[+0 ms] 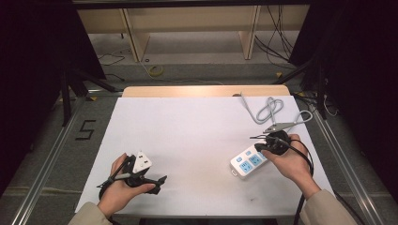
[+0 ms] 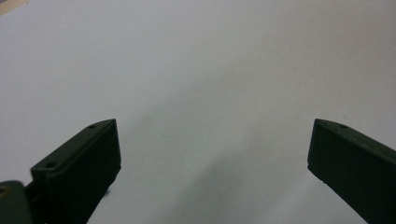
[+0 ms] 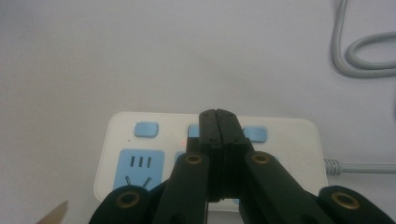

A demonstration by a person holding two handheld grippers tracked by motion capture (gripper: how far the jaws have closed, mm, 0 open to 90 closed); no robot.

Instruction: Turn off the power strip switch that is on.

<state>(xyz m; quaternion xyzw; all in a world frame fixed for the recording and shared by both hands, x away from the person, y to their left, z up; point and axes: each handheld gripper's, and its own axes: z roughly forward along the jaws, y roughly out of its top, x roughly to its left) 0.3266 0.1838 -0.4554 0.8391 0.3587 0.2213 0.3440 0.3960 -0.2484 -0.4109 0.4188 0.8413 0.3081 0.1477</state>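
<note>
**A:** So the right gripper (image 3: 219,116) has its jaws pinched fully together with nothing between them, tip sitting right over the middle blue switch button (image 3: 194,131) of the white plastic power strip with blue sockets (image 1: 248,161). A little red light glows just beside the tip. Can't tell if it's actually touching the button or just hovering over it.

**B:** Which way does the strip run from there?

**A:** Its long axis lies crosswise to the gripper, with buttons on either side of the tip. Straight down looks like the move, I'd guess. Past it, the grey cable (image 1: 270,110) loops away on the white desk (image 1: 187,131).

**B:** And the left gripper (image 2: 212,149)?

**A:** Jaws wide apart, empty, bare desk ahead, well apart from the strip. The right one's clearly nearer.
</note>
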